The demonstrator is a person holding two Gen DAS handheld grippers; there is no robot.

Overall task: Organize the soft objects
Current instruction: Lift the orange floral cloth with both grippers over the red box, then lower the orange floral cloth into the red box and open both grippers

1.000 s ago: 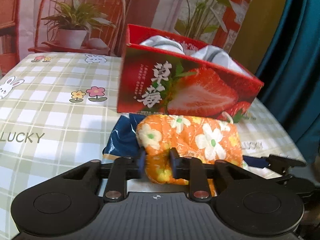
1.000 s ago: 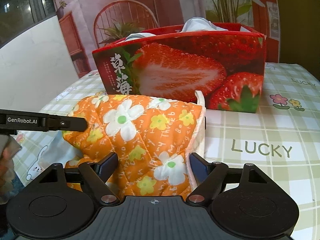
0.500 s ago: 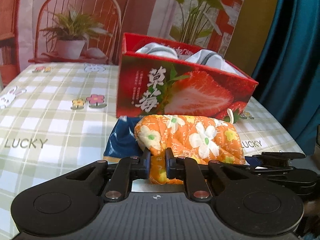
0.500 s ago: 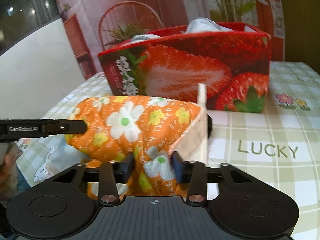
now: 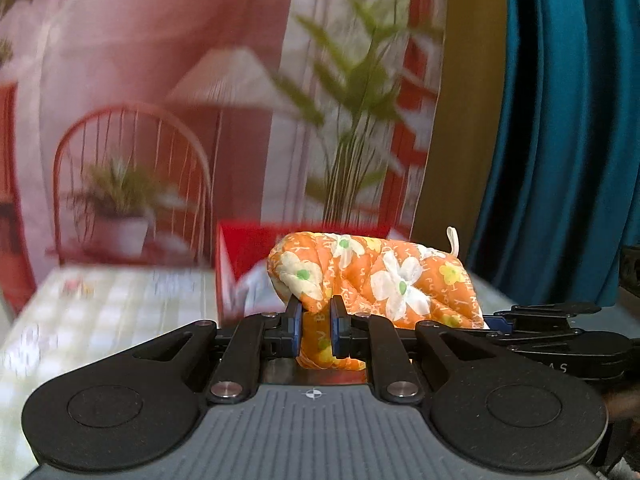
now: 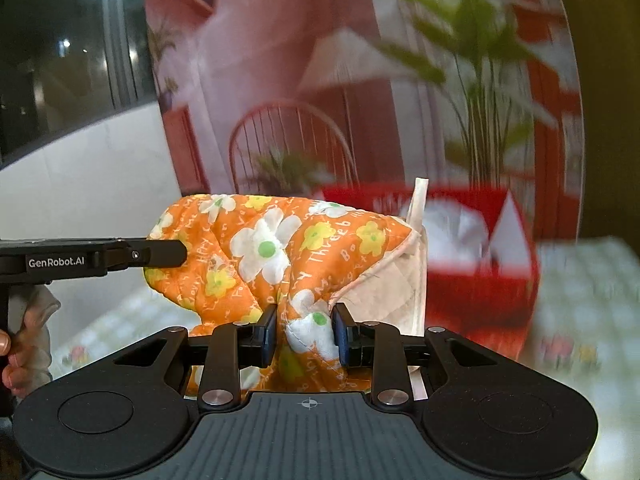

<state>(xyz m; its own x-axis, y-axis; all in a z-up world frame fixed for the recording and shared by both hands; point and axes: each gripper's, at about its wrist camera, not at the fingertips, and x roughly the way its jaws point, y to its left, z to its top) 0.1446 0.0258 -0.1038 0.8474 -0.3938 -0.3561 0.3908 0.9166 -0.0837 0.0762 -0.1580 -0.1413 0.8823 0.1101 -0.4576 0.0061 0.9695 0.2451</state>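
Note:
An orange quilted oven mitt with white and yellow flowers [image 5: 384,276] hangs in the air between both grippers. My left gripper [image 5: 315,326] is shut on its closed end. My right gripper [image 6: 305,332] is shut on its cuff end [image 6: 280,248], beside the pale lining and hanging loop. The mitt is held level with the top of the red strawberry box [image 6: 480,280], which stands behind it and holds white cloth. The box also shows in the left wrist view [image 5: 248,252], blurred.
The checked tablecloth [image 5: 100,300] lies below, blurred. A teal curtain [image 5: 560,140] hangs at the right. A printed backdrop with a chair and plants stands behind the table. The left gripper's arm [image 6: 92,258] crosses the right wrist view.
The right gripper closed on the mitt's cuff. Both grippers have lifted the mitt off the table, up to the level of the box's rim.

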